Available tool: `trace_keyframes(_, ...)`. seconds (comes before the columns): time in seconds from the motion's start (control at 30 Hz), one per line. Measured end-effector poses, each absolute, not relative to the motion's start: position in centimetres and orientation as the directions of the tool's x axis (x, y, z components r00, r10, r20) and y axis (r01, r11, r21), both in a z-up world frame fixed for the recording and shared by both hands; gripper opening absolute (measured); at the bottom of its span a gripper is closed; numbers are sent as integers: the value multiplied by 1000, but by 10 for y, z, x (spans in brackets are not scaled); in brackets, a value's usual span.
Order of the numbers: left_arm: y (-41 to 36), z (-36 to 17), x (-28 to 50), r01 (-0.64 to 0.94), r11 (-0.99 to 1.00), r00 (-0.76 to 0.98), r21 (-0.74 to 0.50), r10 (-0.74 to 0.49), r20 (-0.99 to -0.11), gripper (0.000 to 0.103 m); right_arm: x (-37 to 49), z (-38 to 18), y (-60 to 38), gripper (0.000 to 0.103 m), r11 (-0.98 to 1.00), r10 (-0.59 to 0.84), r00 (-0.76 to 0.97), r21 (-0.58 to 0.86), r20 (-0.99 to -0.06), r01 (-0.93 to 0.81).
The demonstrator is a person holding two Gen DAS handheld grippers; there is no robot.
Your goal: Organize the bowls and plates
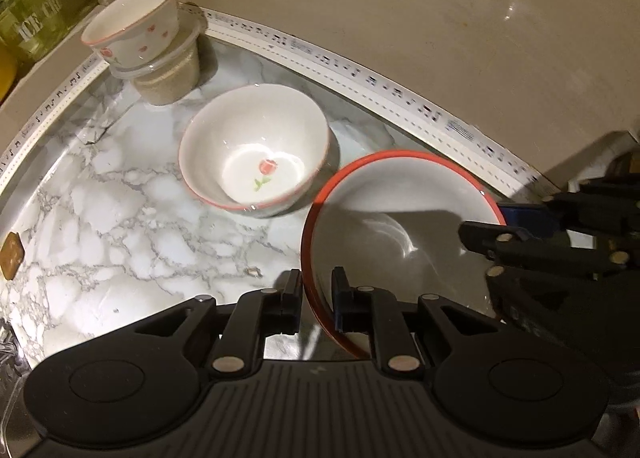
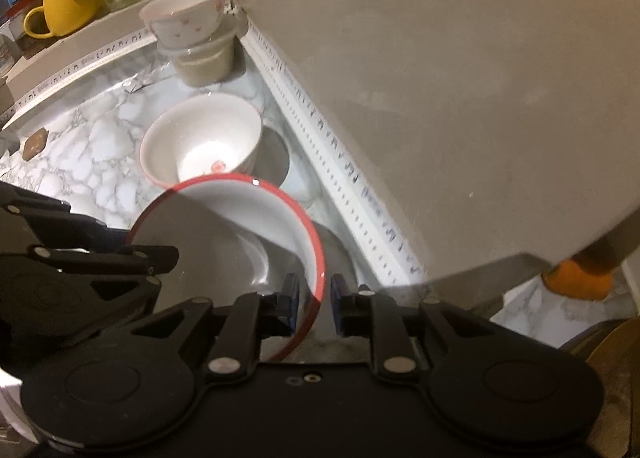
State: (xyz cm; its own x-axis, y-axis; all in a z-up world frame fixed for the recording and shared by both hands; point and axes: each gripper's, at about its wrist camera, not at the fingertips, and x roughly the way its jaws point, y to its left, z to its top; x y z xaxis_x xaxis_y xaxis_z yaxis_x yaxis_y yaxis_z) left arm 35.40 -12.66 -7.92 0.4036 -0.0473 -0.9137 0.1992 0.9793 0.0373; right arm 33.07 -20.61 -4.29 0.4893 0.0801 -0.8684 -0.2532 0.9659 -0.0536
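**Two grippers on one red-rimmed bowl: go slow on this one**

So the red-rimmed bowl [image 1: 400,226] is sitting on the marble counter [image 1: 100,218], just beside the tulip bowl [image 1: 256,154], on the side nearer the cameras. Past the tulip bowl, back in the corner, a third flowered bowl [image 1: 132,26] is perched on a lidded container [image 1: 168,78].

My read is that the step here is lifting the red-rimmed bowl, probably to nest or stack it with the others. If that's right, both sides need to pinch evenly before anything comes up, and the lift should be level so the rim doesn't slide out of one side. Glazed ceramic looks slick, so I'd grab deep on the rim and keep clear of the tulip bowl, since they're close.

The left gripper [image 1: 316,298] straddles the near rim, one finger outside and one inside, narrowly spread. I honestly can't tell if it's clamped or just about to be. The right gripper [image 2: 314,298] does the same on the opposite rim. There's a visible gap on the outer side, so it looks not fully pinched yet.
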Motion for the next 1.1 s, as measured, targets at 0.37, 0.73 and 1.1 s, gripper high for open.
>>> trace_keyframes(0.37,-111,-78,337,200,975,337,-94,-159,-928,17,317,-49,-206,19,953,65,457,-82,-887,-293)
trace_keyframes(0.73,-92,-52,333,203,968,387,-144,-215,-897,20,312,-31,-207,25,952,94,474,-60,-875,-299)
trace_keyframes(1.1,-60,-13,341,174,972,475,-159,-224,-851,43,320,6,-189,47,944,160,523,-25,-837,-329)
